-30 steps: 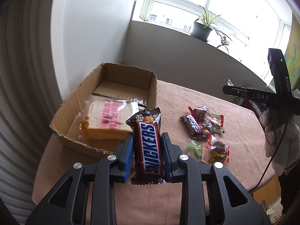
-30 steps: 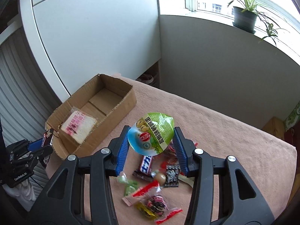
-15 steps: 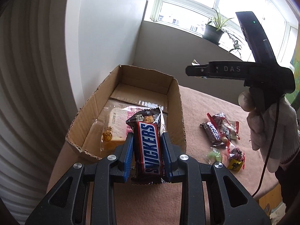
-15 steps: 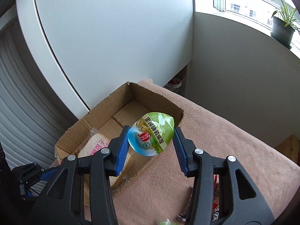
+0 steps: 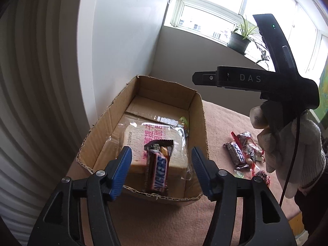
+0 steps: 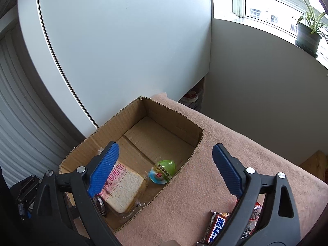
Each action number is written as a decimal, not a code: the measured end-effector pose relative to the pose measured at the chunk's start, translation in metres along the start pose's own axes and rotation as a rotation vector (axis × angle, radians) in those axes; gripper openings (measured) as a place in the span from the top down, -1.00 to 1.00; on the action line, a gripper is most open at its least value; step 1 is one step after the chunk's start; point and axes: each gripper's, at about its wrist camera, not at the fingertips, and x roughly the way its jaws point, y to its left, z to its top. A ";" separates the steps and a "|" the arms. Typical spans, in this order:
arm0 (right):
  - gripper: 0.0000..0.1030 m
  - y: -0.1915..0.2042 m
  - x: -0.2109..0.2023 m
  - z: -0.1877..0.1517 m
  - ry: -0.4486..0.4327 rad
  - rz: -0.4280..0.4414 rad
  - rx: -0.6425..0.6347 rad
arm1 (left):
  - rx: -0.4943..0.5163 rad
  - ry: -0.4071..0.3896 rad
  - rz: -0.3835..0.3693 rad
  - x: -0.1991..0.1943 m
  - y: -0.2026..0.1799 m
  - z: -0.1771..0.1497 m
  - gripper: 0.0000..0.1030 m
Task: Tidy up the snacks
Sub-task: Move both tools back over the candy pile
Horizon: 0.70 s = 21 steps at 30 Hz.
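Since both drops look done, next move is probably retract and re-pick. Left gripper (image 5: 161, 171): jaws just been opening, now apart, nothing pressed between the pads. Snickers bar (image 5: 157, 169) out of the grip, leaning on the wrapped bread slice (image 5: 151, 141) at the near end of the cardboard box (image 5: 202, 127), lower end down by the near wall. Right gripper (image 6: 164, 170): jaws just been opening too, now wide, holding nothing. Green jelly cup (image 6: 163, 171) inside the box on the floor, just beside the bread, close to the right wall. Cannot tell whether either item has fully settled.

To finish this step well:
- Lift both grippers straight up and out before swinging sideways; near wall and right wall both sit close to the blue pads (image 5: 121, 172), easy to snag and drag the box.
- Keep jaws spread on exit so the Snickers wrapper doesn't catch.
- Leave the far half of the box floor for what's left.
- Remaining pile (image 5: 244, 153) on the pink table cover (image 5: 221, 121): second chocolate bar plus small wrapped candies, touching each other. Pick from the edge, one at a time, narrow side across the jaws.
- Keep the gloved hand (image 5: 287, 143) on the right gripper clear of the left one's path.
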 end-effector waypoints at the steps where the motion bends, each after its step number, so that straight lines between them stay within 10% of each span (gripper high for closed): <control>1: -0.83 -0.002 -0.005 -0.003 -0.006 -0.006 0.005 | 0.003 -0.005 0.001 -0.002 -0.001 0.000 -0.16; 21: -0.84 -0.079 -0.116 -0.130 -0.045 -0.221 0.188 | 0.073 0.028 -0.136 0.001 -0.079 -0.030 -0.16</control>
